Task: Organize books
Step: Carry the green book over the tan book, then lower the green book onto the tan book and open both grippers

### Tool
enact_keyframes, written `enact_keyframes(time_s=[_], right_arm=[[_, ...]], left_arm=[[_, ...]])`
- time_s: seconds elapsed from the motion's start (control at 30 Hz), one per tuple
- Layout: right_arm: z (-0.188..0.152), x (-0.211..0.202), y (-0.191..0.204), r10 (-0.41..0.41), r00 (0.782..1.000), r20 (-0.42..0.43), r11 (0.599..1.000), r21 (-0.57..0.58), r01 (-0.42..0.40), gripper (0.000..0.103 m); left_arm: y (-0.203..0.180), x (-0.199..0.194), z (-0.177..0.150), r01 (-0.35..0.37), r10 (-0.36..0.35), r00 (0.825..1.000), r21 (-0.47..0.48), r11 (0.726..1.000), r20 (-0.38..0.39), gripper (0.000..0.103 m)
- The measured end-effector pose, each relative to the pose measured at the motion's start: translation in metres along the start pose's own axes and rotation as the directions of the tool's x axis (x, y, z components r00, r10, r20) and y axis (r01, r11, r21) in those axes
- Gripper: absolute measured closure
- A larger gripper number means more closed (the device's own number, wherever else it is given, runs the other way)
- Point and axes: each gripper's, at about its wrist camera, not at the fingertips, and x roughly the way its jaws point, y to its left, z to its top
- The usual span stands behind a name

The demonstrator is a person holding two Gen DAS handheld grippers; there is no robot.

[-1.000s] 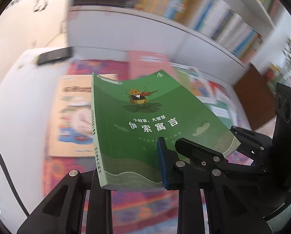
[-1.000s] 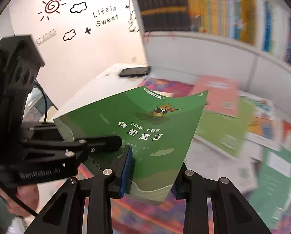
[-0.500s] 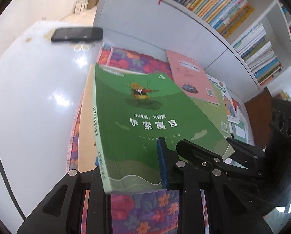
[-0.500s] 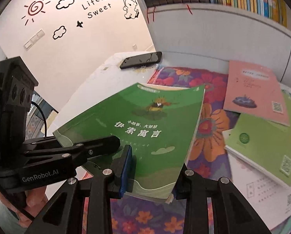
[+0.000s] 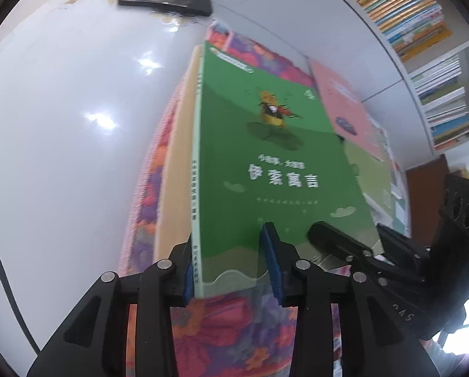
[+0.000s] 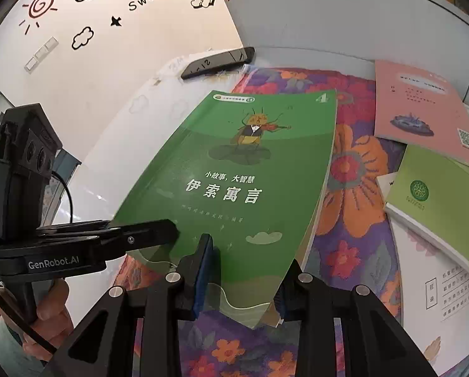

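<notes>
Both my tongs grip the green book by its near edge: the left tongs (image 5: 231,264) clamp the spine corner, the right tongs (image 6: 243,278) pinch the page-side corner. The green book (image 6: 234,182) hangs tilted over the flowered cloth (image 6: 353,220) near the tabletop's left edge, above a tan book (image 5: 171,169). With only thin corners held, I judge the cover could bow and slip out, or the book could twist and land skewed, nudging the pink book (image 6: 416,110) nearby.
</notes>
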Motion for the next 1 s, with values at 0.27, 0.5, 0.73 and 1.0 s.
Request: enact_keyframes(time_s=[0.27,0.5,0.73,1.0], right_arm=[[-0.006,0.008,-0.005,0.037,0.996,-0.081,0.999,0.003,-0.037,0.069],[-0.01,0.012,0.012,-0.003,0.997,-0.075,0.999,-0.043,0.0,0.068],[-0.006,0.017,-0.004,0.012,0.995,-0.099,1.0,0.003,-0.011,0.067],[-0.029,-0.012,-0.035,0.037,0.987,-0.156,0.999,0.039,-0.032,0.057]], left_arm=[[0.025,-0.015,-0.018,-0.096,0.096,0.995,-0.042,0.994,0.009,0.071],[0.019,-0.024,-0.026,-0.107,0.108,0.994,-0.028,0.994,0.013,0.071],[-0.005,-0.028,-0.017,-0.114,0.113,0.993,0.043,0.993,0.033,0.071],[-0.046,-0.025,0.01,-0.093,0.086,0.995,0.142,0.985,0.055,0.071]])
